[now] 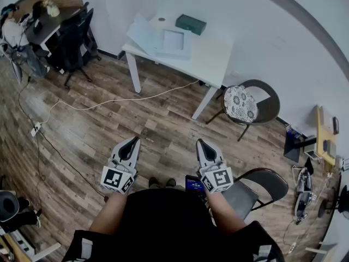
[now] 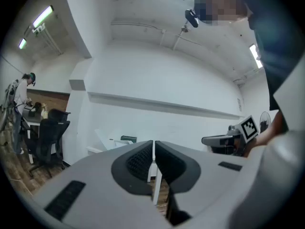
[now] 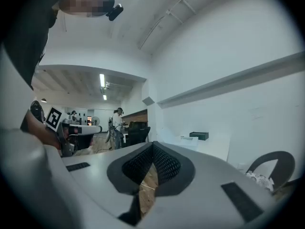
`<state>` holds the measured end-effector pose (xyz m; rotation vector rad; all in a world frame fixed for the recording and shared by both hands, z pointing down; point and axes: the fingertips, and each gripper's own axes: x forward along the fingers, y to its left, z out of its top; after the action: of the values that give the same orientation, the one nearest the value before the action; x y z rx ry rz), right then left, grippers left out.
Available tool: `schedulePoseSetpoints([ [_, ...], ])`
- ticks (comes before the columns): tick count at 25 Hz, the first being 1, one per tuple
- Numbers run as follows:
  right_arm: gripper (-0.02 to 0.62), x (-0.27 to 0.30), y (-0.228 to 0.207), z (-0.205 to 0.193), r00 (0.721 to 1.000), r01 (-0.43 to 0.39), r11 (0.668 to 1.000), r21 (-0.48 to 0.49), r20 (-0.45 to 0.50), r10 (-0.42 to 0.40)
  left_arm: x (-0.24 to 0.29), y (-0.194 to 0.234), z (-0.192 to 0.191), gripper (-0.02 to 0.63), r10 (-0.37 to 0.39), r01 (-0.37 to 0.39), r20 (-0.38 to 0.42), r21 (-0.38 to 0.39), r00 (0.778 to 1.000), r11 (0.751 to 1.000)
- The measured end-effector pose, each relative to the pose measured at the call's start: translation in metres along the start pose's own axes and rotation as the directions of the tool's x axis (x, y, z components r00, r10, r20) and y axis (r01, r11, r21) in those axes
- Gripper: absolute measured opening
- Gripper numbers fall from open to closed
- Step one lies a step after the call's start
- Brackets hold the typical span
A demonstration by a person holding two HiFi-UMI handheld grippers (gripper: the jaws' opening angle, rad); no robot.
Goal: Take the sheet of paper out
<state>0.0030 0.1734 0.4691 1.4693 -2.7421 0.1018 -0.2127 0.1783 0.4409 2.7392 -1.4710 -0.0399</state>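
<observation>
A white table (image 1: pixel 210 64) stands across the wooden floor, far from both grippers. On it a white sheet of paper (image 1: pixel 173 40) lies in a pale open folder (image 1: pixel 146 36), with a dark green box (image 1: pixel 191 23) behind. My left gripper (image 1: pixel 132 141) and right gripper (image 1: pixel 203 143) are held level close to my body and point toward the table. Both are shut with nothing between the fingers. The left gripper view shows its closed jaws (image 2: pixel 153 142) and the table (image 2: pixel 107 146) small in the distance. In the right gripper view the tips (image 3: pixel 152 144) meet, with the green box (image 3: pixel 198 136) beyond.
A chair with a patterned cushion (image 1: pixel 241 103) stands right of the table, and a dark chair (image 1: pixel 262 187) is close at my right. A white cable (image 1: pixel 117 100) runs over the floor. A person (image 1: pixel 16 34) sits at a desk with office chairs at the far left.
</observation>
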Motion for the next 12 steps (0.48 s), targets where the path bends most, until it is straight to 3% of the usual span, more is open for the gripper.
schedulePoseSetpoints([
  [4, 0.011, -0.002, -0.006, 0.006, 1.0, -0.023, 1.0, -0.011, 0.008, 0.023, 0.005, -0.011, 0.011, 0.005, 0.006, -0.006, 0.015, -0.016, 1.0, 1.0],
  [12, 0.011, -0.012, -0.026, 0.006, 0.999, -0.036, 0.999, -0.004, 0.034, 0.036, 0.021, -0.027, -0.003, 0.005, -0.014, 0.013, -0.009, -0.033, 1.0, 0.999],
])
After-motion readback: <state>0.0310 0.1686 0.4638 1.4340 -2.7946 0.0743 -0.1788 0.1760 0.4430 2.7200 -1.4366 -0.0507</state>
